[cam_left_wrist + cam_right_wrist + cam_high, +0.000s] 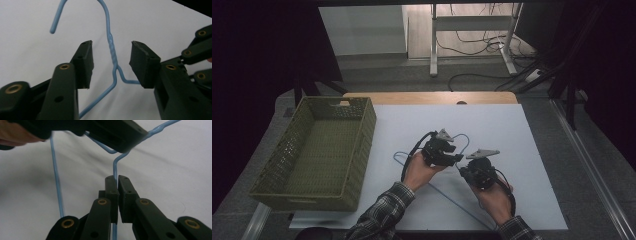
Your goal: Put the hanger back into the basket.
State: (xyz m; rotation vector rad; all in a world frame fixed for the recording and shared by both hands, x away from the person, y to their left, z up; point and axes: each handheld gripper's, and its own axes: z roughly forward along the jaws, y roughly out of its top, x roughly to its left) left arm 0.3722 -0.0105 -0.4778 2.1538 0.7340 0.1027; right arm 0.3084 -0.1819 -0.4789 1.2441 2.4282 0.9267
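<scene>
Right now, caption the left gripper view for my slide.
Open left gripper straddling the twisted neck of a blue wire hanger over a white table.

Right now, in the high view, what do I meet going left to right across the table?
Green basket → left gripper, open around the blue wire hanger → right gripper, shut on the hanger's wire.

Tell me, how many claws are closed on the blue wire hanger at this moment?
1. The right claw is shut on the blue hanger, pinching its wire just below the neck. The left claw is open, its jaws on either side of the twisted neck without touching it.
</scene>
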